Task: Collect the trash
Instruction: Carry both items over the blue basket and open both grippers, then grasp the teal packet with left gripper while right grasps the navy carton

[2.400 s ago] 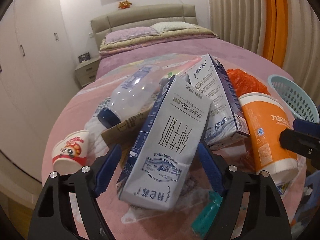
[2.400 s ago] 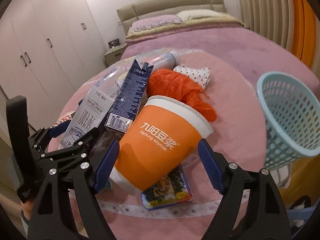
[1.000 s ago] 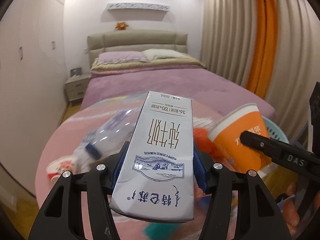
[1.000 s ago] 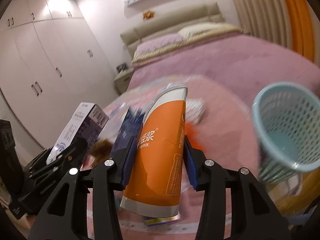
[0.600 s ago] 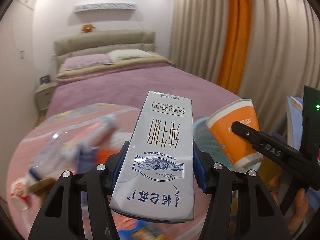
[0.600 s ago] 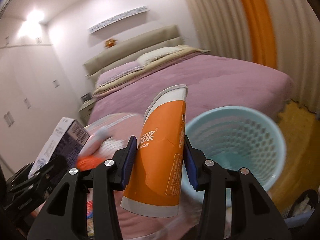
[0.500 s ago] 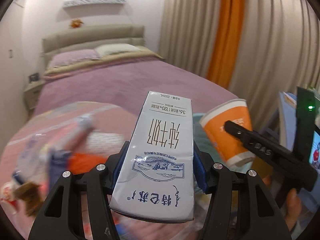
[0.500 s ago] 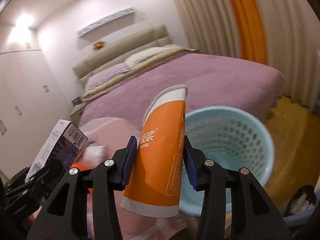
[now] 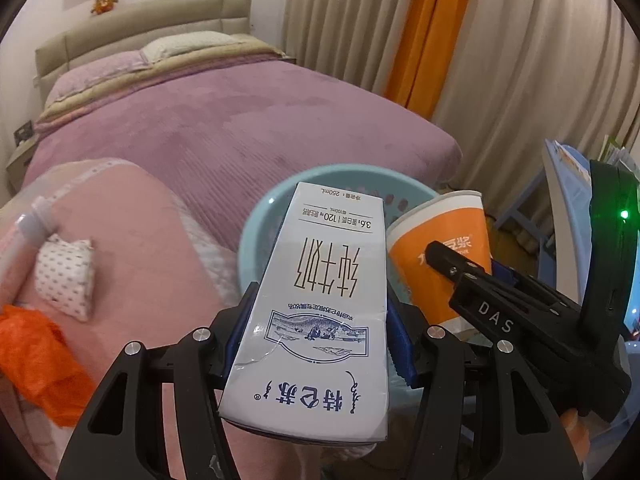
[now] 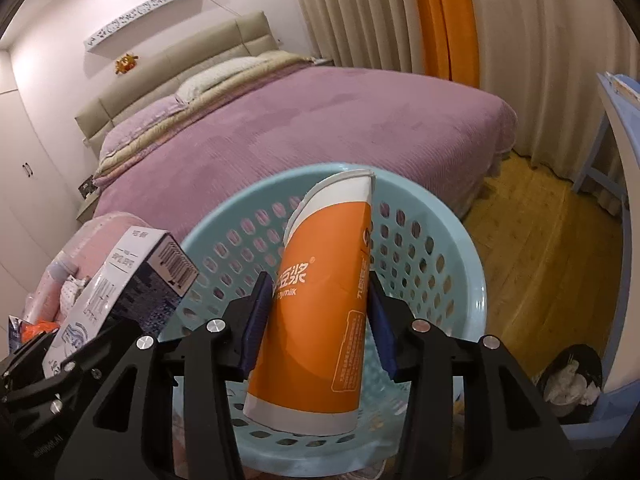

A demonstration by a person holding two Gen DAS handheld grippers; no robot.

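Right now the light-blue perforated basket (image 10: 460,256) sits beside the pink-covered round table (image 9: 132,248), with the purple bed (image 10: 320,120) behind it; what can be seen of its inside past the held items shows only bare wall. Over its opening the right gripper (image 10: 320,320) pinches an orange soy-milk paper cup (image 10: 320,312) between its blue pads, the cup's white rim pointing away from the camera and tilted slightly. Just to its left, the left gripper (image 9: 316,332) clamps a white-and-blue milk carton (image 9: 320,312) by its sides, the carton's far end reaching over the basket's near rim (image 9: 264,216). Both tools point forward and downward, side by side, close together. Left on the table are an orange plastic bag (image 9: 36,360), a dotted white packet (image 9: 64,276) and a clear plastic bottle (image 9: 24,232).
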